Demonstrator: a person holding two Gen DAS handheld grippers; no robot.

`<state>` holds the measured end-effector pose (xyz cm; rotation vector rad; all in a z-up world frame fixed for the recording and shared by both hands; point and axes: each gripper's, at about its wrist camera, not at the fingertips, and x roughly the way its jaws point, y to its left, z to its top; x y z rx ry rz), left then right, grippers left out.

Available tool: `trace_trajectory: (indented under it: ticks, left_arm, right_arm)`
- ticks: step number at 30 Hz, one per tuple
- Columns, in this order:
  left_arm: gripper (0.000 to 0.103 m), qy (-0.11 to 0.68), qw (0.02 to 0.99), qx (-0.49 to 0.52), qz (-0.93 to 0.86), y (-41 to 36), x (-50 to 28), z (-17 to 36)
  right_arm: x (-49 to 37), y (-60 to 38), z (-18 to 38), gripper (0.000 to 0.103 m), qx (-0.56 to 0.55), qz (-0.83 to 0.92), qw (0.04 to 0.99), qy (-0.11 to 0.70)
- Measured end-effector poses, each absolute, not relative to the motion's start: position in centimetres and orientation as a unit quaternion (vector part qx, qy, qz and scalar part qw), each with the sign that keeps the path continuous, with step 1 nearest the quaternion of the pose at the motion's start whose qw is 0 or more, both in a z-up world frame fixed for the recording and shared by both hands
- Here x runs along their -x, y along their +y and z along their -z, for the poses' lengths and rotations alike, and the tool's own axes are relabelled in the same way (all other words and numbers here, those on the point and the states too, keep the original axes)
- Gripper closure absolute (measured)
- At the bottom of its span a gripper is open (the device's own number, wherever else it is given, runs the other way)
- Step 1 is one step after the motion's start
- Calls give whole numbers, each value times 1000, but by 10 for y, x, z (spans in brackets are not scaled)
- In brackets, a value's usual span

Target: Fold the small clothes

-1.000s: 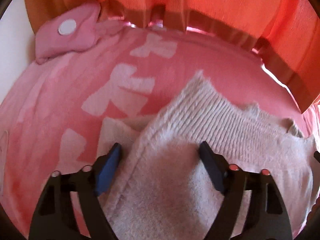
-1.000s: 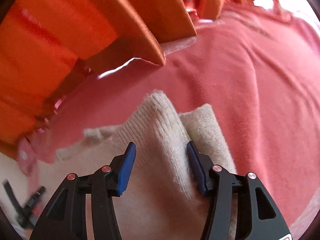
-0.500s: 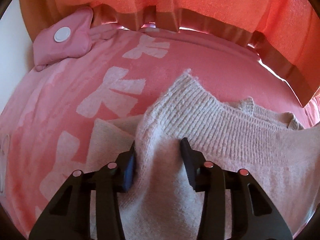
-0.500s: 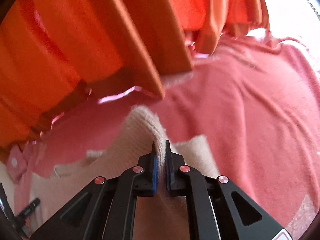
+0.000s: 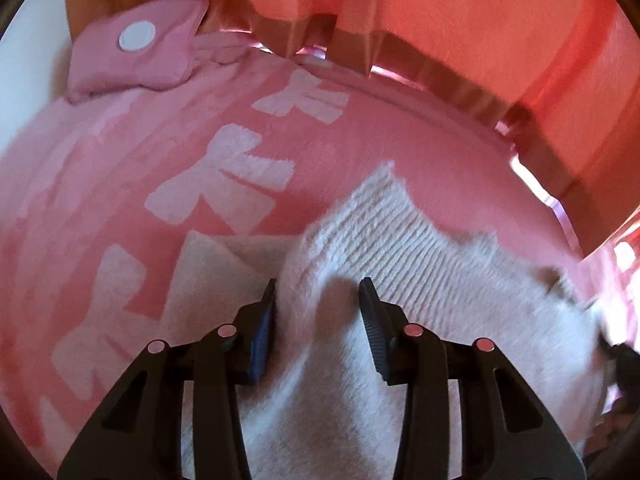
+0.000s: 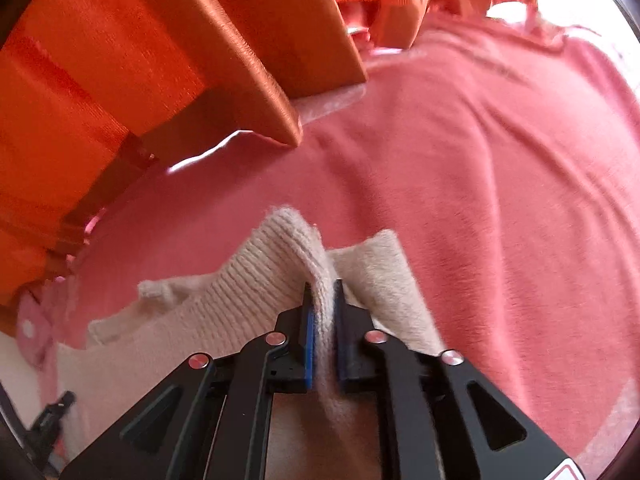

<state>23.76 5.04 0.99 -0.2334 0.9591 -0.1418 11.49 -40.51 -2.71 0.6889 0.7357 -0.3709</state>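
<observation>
Cream knit garment (image 5: pixel 420 280), small, with a ribbed hem or cuff band (image 6: pixel 256 280). It lies on the pink blanket (image 5: pixel 120 200) with pale printed shapes, its ribbed edge pointing away from me toward the orange curtain (image 6: pixel 100 80).

Handling, judged: soft, fluffy, light, with no stiffness of its own. It drapes and bunches wherever it is pinched. The loose knit should compress well between pads and is unlikely to slip, but it will stretch if I pull hard, and a one-layer pinch would let the lower layer trail. Best hold: at the edges just behind the ribbed band, both layers taken together, one grip per side.

My right gripper (image 6: pixel 322 332): a raised ridge of the knit stands between the blue pads (image 6: pixel 308 340), which are clamped on it. The jaws closed in hard and have just eased a little, cloth still pinched. The ribbed band fans out to the left of the grip; a second flap lies just beside it on the right.

My left gripper (image 5: pixel 316 328): jaws have closed partway and stand around a thick bunch of the knit, pads pressing its sides. The grip sits near the garment's left edge.

Pink pouch (image 5: pixel 136 56) with a white snap sits well apart, at the blanket's far corner.
</observation>
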Motion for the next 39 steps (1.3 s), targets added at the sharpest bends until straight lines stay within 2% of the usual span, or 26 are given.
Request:
trace_trajectory:
  ticks: [2, 4, 6, 8, 9, 10, 11, 12, 13, 15, 17, 21, 25, 28, 30, 33, 35, 37, 39]
  left_arm:
    - [47, 458, 874, 140, 85, 55, -243, -9]
    - [41, 452, 873, 161, 87, 59, -247, -9]
    - [38, 451, 872, 168, 88, 59, -253, -6]
    - [42, 458, 869, 166, 86, 57, -258, -2]
    - [49, 462, 868, 161, 86, 55, -261, 1]
    - [68, 464, 867, 157, 92, 53, -263, 2]
    - [83, 462, 866, 159, 102, 51, -264, 1]
    - [92, 453, 869, 167, 111, 51, -261, -4]
    - [93, 444, 872, 170, 115, 52, -259, -9]
    - [93, 410, 888, 166, 120, 54, -249, -27]
    - [93, 403, 896, 155, 102, 59, -247, -30]
    - [93, 468, 861, 184, 73, 77, -266, 11]
    - [93, 447, 878, 154, 72, 68, -258, -4]
    - [93, 467, 868, 155, 65, 67, -261, 10]
    - [91, 464, 867, 167, 67, 71, -258, 7]
    - [83, 449, 870, 192, 72, 77, -240, -13]
    - [65, 429, 878, 199, 79, 77, -222, -29]
    - [58, 406, 887, 195, 99, 66, -208, -43]
    - [57, 411, 887, 157, 139, 39, -197, -47]
  right_arm:
    - [-114, -407, 24, 80, -335, 161, 865, 337]
    - [-117, -406, 23, 54, -338, 152, 869, 328]
    - [-123, -402, 24, 50, -331, 142, 871, 333]
    - [-130, -396, 29, 50, -307, 144, 872, 352]
    - [-132, -393, 30, 53, -299, 146, 873, 357]
    - [-134, -389, 30, 68, -285, 147, 876, 359]
    - [-133, -387, 27, 78, -277, 147, 879, 358]
    - [-130, -384, 22, 93, -272, 139, 885, 350]
    - [-126, -384, 16, 94, -277, 125, 893, 331]
    - [-106, -388, -8, 95, -299, 85, 915, 255]
    - [-98, -400, -11, 95, -303, 113, 916, 238]
    - [-113, -434, 40, 97, -352, 180, 854, 339]
    - [-109, -424, 24, 97, -316, 187, 875, 316]
    - [-123, -423, 45, 97, -309, 192, 857, 366]
    - [-120, -424, 38, 96, -309, 197, 859, 357]
    - [-95, -423, 12, 82, -358, 189, 863, 302]
    - [-82, -402, -10, 82, -345, 154, 887, 267]
    - [-87, -370, -20, 82, -298, 102, 907, 280]
    - [-109, -322, -11, 82, -229, 29, 907, 352]
